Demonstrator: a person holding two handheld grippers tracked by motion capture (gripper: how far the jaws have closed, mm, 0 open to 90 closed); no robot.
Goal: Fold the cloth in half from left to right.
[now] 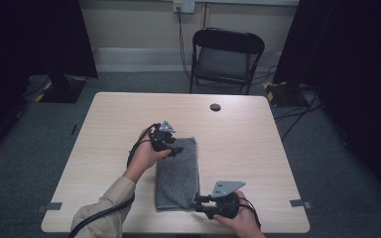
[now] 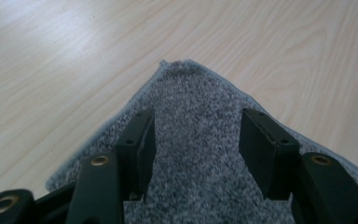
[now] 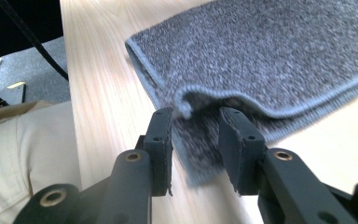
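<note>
Grey towel (image 1: pixel 177 174) folded; left gripper (image 2: pixel 196 140), right gripper (image 3: pixel 195 140) spread over corners.

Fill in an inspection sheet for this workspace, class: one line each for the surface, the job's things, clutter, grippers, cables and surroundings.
Surface: light wooden table with a dark round spot near its far edge.
Job's things: grey towel, folded into a long strip, lying flat; its near corner is lifted and curled.
Clutter: nothing seen.
Grippers: left gripper open, jaws over the towel's far corner; right gripper open, jaws either side of the lifted near corner, not closed on it.
Cables: a black cable trails along the left forearm; another hangs from the wall socket.
Surroundings: black folding chair beyond the table, grey carpeted floor, dark curtains on both sides.
</note>
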